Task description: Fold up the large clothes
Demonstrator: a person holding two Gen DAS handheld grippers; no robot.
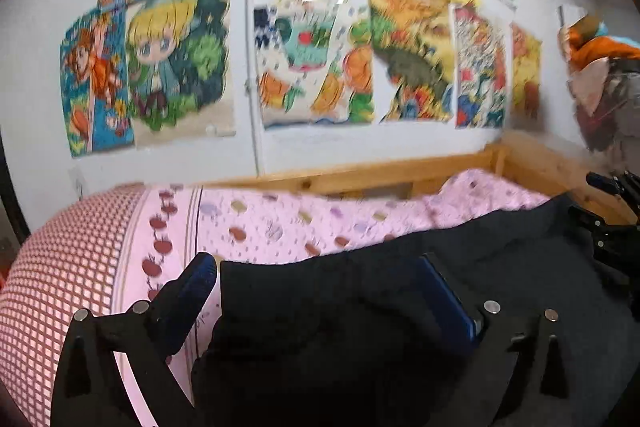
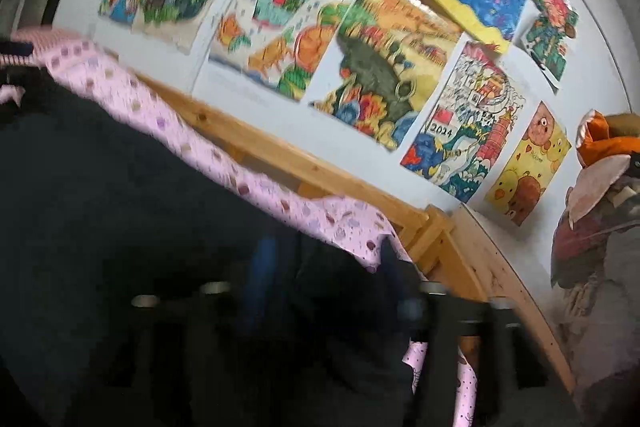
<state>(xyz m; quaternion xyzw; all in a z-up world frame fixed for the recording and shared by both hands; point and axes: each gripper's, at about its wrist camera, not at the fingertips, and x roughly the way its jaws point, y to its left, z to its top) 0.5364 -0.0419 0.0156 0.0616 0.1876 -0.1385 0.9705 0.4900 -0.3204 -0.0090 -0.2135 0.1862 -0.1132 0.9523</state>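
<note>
We are holding our left gripper [image 1: 316,283] wide over the black garment [image 1: 380,307] lying on the pink bed [image 1: 280,227]; our right gripper [image 2: 324,279], blurred, is seemingly standing partly open, gripping nothing.

Dark garment spread on the bed in front of me.

I see one large dark garment [image 1: 400,291], black to charcoal, of a soft, slightly fuzzy cloth, lying on the pink patterned bedding [image 1: 280,223]. From my left wrist view it covers the near right part of the bed, with a fairly straight left edge beside the strip of apple print and its far edge rumpled against the pink spotted cover. From my right wrist view the same cloth fills the lower left, its far border running along the pink cover that lies against the wooden bed rail [image 2: 304,163]. The blur hides seams, sleeves and collar.
</note>
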